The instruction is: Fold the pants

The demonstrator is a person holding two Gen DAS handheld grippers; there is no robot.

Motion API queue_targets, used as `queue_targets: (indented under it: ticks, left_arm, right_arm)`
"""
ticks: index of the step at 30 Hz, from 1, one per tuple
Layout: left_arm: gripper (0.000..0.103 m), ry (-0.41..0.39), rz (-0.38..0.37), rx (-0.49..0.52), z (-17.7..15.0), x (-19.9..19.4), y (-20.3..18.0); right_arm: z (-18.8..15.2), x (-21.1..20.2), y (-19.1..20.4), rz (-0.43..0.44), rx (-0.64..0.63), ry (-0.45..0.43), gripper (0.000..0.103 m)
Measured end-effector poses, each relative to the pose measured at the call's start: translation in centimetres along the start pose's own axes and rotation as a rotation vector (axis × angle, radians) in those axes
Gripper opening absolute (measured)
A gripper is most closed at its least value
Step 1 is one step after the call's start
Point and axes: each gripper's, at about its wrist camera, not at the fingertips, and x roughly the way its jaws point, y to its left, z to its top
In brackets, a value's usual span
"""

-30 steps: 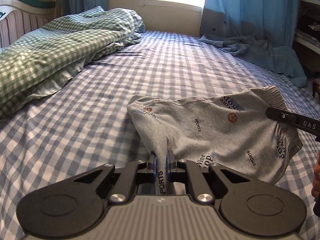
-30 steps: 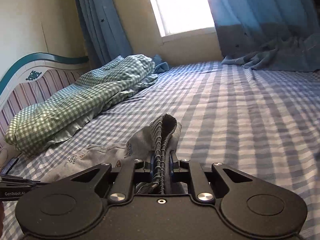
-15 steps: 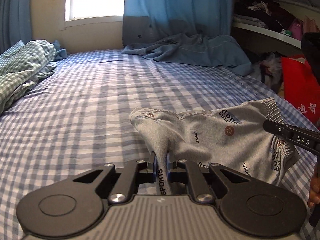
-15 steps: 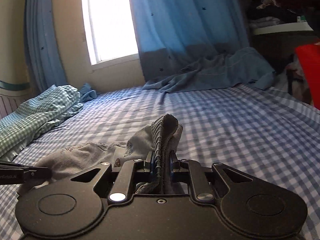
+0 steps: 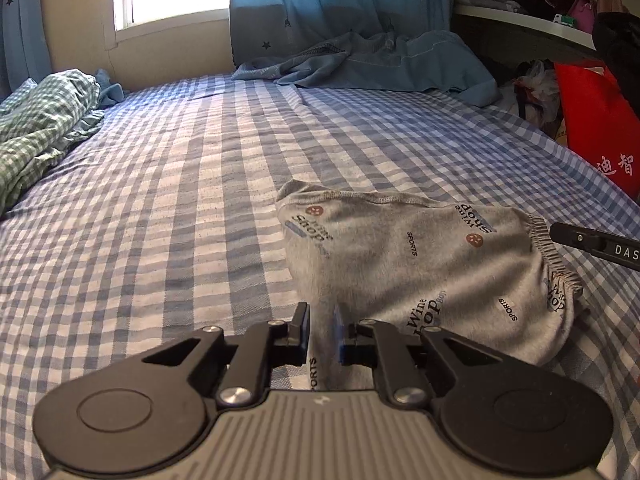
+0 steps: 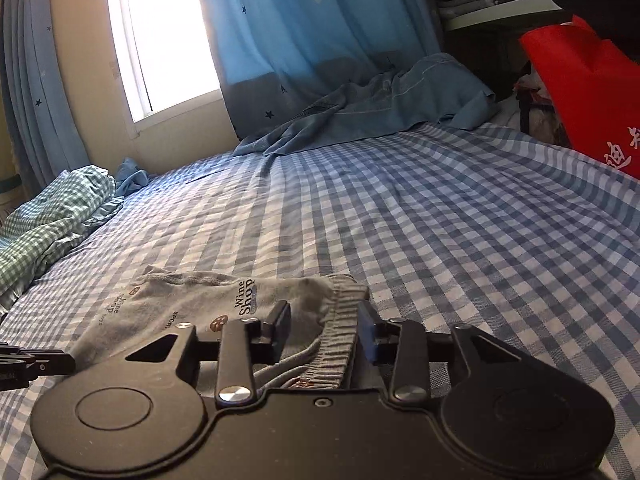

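Observation:
The grey printed pants (image 5: 420, 264) lie bunched on the blue checked bed (image 5: 180, 220). My left gripper (image 5: 322, 334) stands slightly parted with a fold of the pants leg between its pads, which no longer pinch it tightly. My right gripper (image 6: 324, 330) is open, and the ribbed waistband (image 6: 338, 336) lies slack between its fingers on the bed. One finger of the right gripper (image 5: 592, 242) shows at the right edge of the left wrist view, beside the waistband.
A green checked duvet (image 5: 36, 136) lies at the left. A blue curtain and crumpled blue cloth (image 5: 380, 60) sit at the far side by the window. A red bag (image 5: 596, 120) and cluttered shelves stand past the bed's right edge.
Both grippers have opened and come down to the bed. The right one has let go of the waistband, which has dropped flat. The left one has loosened on the pants leg.

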Motion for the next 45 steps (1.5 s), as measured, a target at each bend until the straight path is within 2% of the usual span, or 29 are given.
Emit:
queue_targets:
  ticks: [2,3,4,6,8,10,13,23,28,36,45]
  left_arm:
    - [0.035,-0.026,0.009,0.008,-0.3,-1.4,0.3]
    - [0.058,-0.043,0.013,0.008,-0.5,-2.2,0.6]
    - [0.069,-0.065,0.019,0.007,-0.7,-3.0,0.9]
    - [0.07,-0.099,0.025,0.009,-1.3,-4.7,1.3]
    - [0.076,-0.108,0.024,0.006,-1.8,-6.1,1.8]
    - [0.092,-0.131,0.033,-0.007,-2.7,-7.7,2.3]
    - [0.1,-0.17,0.045,-0.02,-4.4,-10.2,3.1]
    - [0.102,-0.169,0.057,-0.047,-12.9,-15.7,5.7]
    - [0.102,-0.178,0.073,-0.052,-16.0,-17.7,6.7]
    - [0.102,-0.2,0.084,-0.029,-17.6,-19.3,7.0]
    - [0.102,-0.2,0.081,-0.029,-17.8,-19.5,6.7]
  right_arm:
    - [-0.2,-1.3,0.4,-0.012,-0.01,-0.012,0.062]
    - [-0.4,-2.1,0.8,-0.014,-0.02,-0.023,0.067]
    - [-0.5,-3.0,1.2,-0.014,-0.03,-0.036,0.073]
    - [-1.0,-4.8,2.2,-0.005,-0.055,-0.059,0.077]
    - [-1.6,-6.6,3.4,-0.001,-0.078,-0.077,0.087]
    - [-2.2,-8.6,4.6,0.0,-0.098,-0.095,0.092]
    - [-3.3,-11.5,6.4,0.018,-0.116,-0.123,0.1]
    - [-9.8,-18.9,12.1,-0.013,-0.171,-0.144,0.102]
    - [-12.8,-21.4,14.2,-0.035,-0.202,-0.15,0.102]
    - [-15.2,-22.9,15.2,-0.061,-0.204,-0.13,0.102]
    - [-15.7,-23.4,14.5,-0.079,-0.176,-0.115,0.102]
